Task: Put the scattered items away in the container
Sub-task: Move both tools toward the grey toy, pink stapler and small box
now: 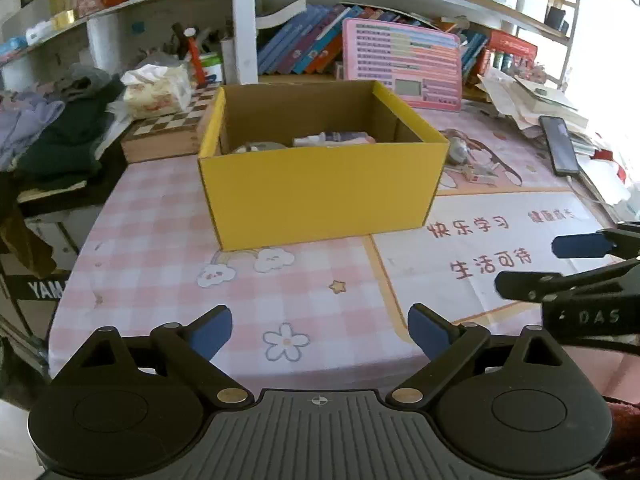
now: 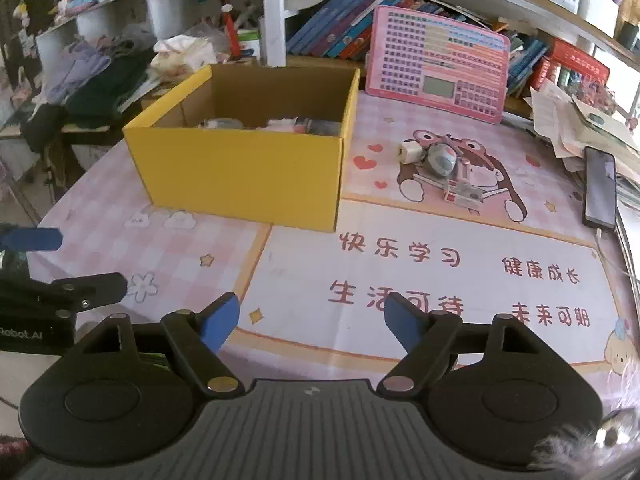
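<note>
A yellow cardboard box (image 1: pixel 320 184) (image 2: pixel 240 176) stands open-topped on the pink table mat, with several small items (image 1: pixel 332 139) (image 2: pixel 296 125) lying inside. To its right, on the cartoon print, sit a small white item (image 2: pixel 409 152), a grey round toy (image 2: pixel 440 158) (image 1: pixel 458 151) and a clear flat piece (image 2: pixel 460 192). My left gripper (image 1: pixel 320 316) (image 2: pixel 88 260) hovers over the mat's near edge in front of the box, open and empty. My right gripper (image 2: pixel 313 302) (image 1: pixel 532 264) is beside it on the right, over the printed red characters, also open with nothing between its blue pads.
A black phone (image 2: pixel 600 188) (image 1: pixel 558 146) lies at the right edge by a pile of papers (image 2: pixel 568 120). A pink learning board (image 2: pixel 438 64) leans on books behind the box. A chessboard (image 1: pixel 168 124), tissue pack (image 1: pixel 156 90) and clothes (image 1: pixel 52 136) crowd the left.
</note>
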`<state>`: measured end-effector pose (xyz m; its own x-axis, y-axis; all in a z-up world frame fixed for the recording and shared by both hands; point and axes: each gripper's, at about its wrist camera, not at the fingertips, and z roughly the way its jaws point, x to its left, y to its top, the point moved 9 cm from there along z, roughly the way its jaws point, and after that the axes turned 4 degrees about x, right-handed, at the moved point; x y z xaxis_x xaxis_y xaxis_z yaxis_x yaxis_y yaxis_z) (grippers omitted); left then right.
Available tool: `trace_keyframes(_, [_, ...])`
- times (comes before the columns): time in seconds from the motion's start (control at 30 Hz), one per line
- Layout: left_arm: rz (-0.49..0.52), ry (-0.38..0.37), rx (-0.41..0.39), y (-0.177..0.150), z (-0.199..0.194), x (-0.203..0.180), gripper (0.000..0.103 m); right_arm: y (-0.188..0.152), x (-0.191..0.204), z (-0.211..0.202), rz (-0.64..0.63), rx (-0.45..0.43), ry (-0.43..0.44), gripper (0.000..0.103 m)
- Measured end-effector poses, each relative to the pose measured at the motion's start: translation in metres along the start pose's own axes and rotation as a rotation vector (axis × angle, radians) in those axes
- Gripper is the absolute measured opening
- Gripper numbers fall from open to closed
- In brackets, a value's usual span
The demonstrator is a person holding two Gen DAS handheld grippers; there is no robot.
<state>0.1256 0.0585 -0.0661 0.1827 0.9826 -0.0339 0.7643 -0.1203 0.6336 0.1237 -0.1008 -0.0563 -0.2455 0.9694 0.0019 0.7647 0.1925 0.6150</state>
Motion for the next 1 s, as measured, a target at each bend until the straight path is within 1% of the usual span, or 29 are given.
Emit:
trace_keyframes(0.2, [0.033, -0.008, 0.011, -0.005, 0.000, -0.009, 0.099, -0.006, -0.002, 0.002, 0.017, 0.014, 0.003, 0.081])
trace_keyframes(0.4, [0.024, -0.015, 0.025, -0.008, 0.002, -0.010, 0.099, -0.012, -0.002, 0.003, 0.023, 0.033, 0.004, 0.081])
trace_keyframes(0.63, [0.047, -0.030, 0.080, -0.016, 0.014, -0.021, 0.099, -0.023, -0.013, 0.003, 0.052, 0.064, -0.013, 0.082])
trace_keyframes(1.0, [0.123, -0.105, 0.108, -0.016, 0.026, -0.060, 0.099, -0.045, -0.044, -0.001, 0.128, 0.106, -0.062, 0.082])
